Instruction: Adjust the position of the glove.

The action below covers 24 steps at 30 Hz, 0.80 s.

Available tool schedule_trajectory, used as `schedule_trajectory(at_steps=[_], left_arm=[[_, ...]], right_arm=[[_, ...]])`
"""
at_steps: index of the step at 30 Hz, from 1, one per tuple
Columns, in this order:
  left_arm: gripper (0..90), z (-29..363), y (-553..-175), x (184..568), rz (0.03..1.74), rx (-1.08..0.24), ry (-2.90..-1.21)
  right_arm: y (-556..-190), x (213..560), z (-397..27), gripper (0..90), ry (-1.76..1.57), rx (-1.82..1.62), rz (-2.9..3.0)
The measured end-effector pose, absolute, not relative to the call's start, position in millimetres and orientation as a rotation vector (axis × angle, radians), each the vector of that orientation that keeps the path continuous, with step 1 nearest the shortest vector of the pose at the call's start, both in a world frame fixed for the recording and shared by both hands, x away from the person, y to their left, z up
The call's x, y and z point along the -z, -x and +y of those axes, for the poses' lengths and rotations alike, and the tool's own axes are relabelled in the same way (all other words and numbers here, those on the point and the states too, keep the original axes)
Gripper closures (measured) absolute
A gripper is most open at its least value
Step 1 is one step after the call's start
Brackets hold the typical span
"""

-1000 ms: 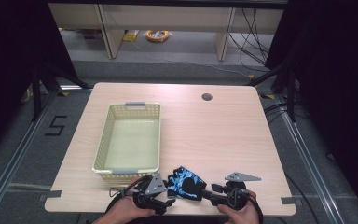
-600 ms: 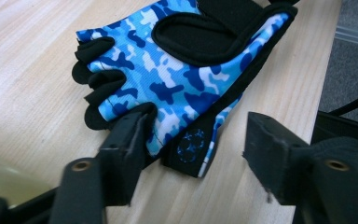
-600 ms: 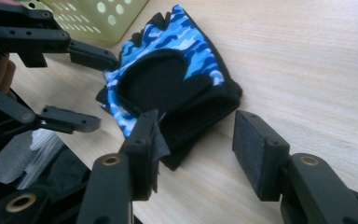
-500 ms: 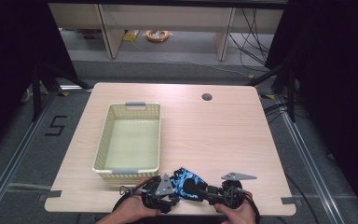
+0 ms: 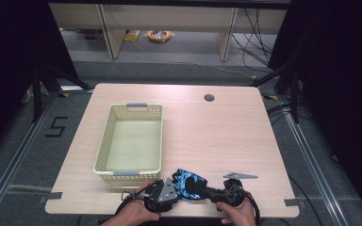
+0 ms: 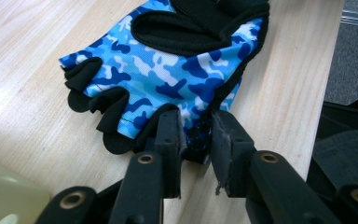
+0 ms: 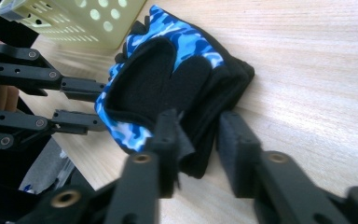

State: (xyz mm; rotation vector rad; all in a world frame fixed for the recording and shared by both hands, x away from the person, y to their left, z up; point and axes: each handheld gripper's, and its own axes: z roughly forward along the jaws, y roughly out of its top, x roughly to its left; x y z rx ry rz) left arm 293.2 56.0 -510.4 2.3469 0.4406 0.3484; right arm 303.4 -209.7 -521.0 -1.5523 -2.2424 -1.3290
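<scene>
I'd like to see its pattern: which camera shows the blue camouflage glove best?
The left gripper view: the blue camouflage fingerless fabric glove lies flat, its pattern and finger openings clear. The right gripper view shows mostly black padding; the high view shows it small.

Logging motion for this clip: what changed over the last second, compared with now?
The blue camouflage glove stays at the near table edge, shifted only slightly. The left hand-held gripper has closed in on its edge; the right hand-held gripper stays at its black cuff. The grey plate swung slightly. The yellow basket stayed put.
</scene>
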Motion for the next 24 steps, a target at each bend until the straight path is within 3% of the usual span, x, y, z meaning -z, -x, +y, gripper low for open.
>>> schedule_trajectory(at_steps=[3, 24], left_arm=[[75.3, 56.1, -292.1, 510.8, 0.439, -0.361, -2.349], [78.6, 59.0, -289.9, 503.8, 0.431, -0.375, -2.336]], right_arm=[[-303.5, 522.3, -211.0, 83.8, 1.511, 1.371, -2.221], [-296.6, 513.8, -211.0, 84.6, 1.507, 1.460, -2.158]])
